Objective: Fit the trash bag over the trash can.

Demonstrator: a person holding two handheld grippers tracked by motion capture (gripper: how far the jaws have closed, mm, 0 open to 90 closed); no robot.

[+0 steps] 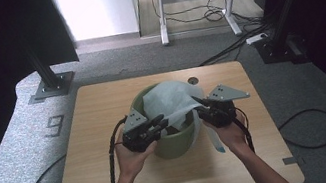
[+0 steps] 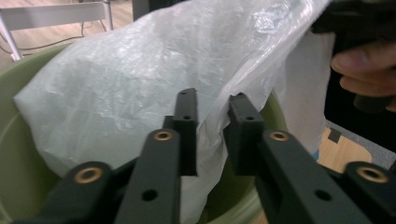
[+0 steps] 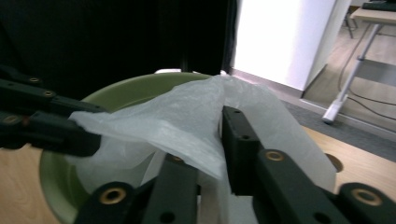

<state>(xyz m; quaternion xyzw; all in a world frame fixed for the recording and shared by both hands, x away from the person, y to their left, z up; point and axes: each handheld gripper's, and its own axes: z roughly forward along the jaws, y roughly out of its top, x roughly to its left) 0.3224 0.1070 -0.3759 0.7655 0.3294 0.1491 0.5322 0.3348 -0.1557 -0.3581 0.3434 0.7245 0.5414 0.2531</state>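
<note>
A pale green bin (image 1: 175, 145) stands mid-table with a thin white plastic bag (image 1: 167, 98) bulging out of its top. My left gripper (image 1: 160, 122) reaches in from the bin's left rim. Its jaws (image 2: 212, 100) stand narrow and pinch a fold of the bag's edge (image 2: 140, 70). My right gripper (image 1: 199, 105) is at the bin's right rim. There the film (image 3: 187, 107) drapes over the left finger and hides it, while the right finger stands apart from it, so the gripper (image 3: 205, 135) is open. The left gripper (image 3: 88, 126) also shows across the bin (image 3: 126, 88).
The wooden table (image 1: 116, 181) has a small round hole (image 1: 193, 80) behind the bin. A strip of the bag with a blue end (image 1: 219, 147) hangs down the bin's right side. Black stand bases (image 1: 51, 86) and cables (image 1: 309, 126) lie on the grey floor around.
</note>
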